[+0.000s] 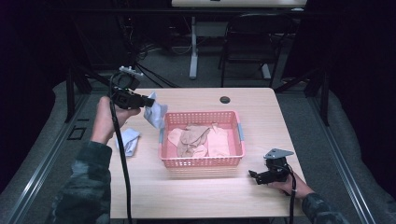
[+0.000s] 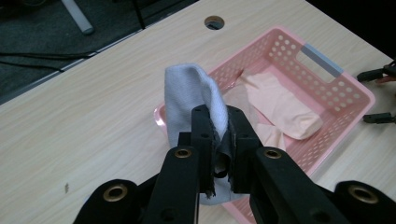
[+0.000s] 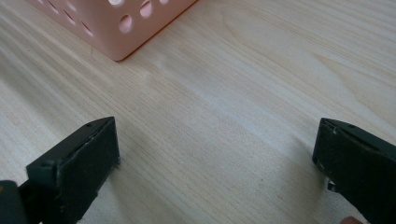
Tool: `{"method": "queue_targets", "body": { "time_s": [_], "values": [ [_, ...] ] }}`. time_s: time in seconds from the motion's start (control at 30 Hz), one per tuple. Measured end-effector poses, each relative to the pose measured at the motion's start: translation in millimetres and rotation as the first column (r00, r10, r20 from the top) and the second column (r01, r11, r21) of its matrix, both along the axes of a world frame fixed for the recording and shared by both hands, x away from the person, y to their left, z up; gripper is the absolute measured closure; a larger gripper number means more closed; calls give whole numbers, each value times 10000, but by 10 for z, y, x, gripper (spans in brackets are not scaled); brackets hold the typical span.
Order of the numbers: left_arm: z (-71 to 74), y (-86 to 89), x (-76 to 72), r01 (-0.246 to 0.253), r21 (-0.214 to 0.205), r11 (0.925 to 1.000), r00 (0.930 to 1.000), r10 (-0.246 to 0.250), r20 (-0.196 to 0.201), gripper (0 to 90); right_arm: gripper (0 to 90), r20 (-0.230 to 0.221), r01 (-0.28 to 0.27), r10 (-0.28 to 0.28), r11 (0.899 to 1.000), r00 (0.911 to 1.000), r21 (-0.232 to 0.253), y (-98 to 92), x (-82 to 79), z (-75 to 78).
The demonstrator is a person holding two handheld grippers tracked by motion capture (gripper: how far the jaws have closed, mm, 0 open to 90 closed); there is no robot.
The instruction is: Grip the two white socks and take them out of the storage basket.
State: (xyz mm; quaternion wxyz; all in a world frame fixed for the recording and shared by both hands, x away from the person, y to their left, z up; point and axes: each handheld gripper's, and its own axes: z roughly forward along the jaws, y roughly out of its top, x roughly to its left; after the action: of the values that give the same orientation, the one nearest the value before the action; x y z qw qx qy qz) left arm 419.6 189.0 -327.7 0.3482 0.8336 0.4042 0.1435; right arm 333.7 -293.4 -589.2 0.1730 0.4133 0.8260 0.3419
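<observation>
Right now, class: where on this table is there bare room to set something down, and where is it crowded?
Free: the table strip before the pink basket, and the far right corner. Crowded: left of the basket, where the left gripper holds a grey cloth beside another cloth.

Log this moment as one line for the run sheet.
left tool: shut on pale blue sock, above pink basket edge | right tool: open, on table | second sock: on table

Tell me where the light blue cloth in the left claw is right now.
In the high view it hangs from the left claw, the light blue cloth lifted just beyond the pink basket's far-left corner.
</observation>
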Motion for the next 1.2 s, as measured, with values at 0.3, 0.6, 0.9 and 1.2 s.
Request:
{"method": "queue_targets", "body": {
  "time_s": [0.3, 0.6, 0.9, 1.2],
  "values": [
    [-115, 398, 20, -680, -9, 9977, 9974, 680, -232, 838, 0, -1, 2, -2, 10000, 10000, 0, 0, 0, 0],
    [-563, 714, 106, -1526, 352, 9877, 9838, 1552, -898, 838, 0, -4, 5, -5, 10000, 10000, -6, 0, -1, 0],
    [-1299, 879, 244, -2048, 914, 9745, 9501, 2203, -2210, 836, 0, 4, 7, -7, 10000, 10000, -5, 1, -2, 0],
    [-1644, 995, 325, -2915, 658, 9543, 9172, 2984, -2640, 823, 0, 1, 5, -5, 10000, 10000, -7, 0, -1, 0]
  ]
}}
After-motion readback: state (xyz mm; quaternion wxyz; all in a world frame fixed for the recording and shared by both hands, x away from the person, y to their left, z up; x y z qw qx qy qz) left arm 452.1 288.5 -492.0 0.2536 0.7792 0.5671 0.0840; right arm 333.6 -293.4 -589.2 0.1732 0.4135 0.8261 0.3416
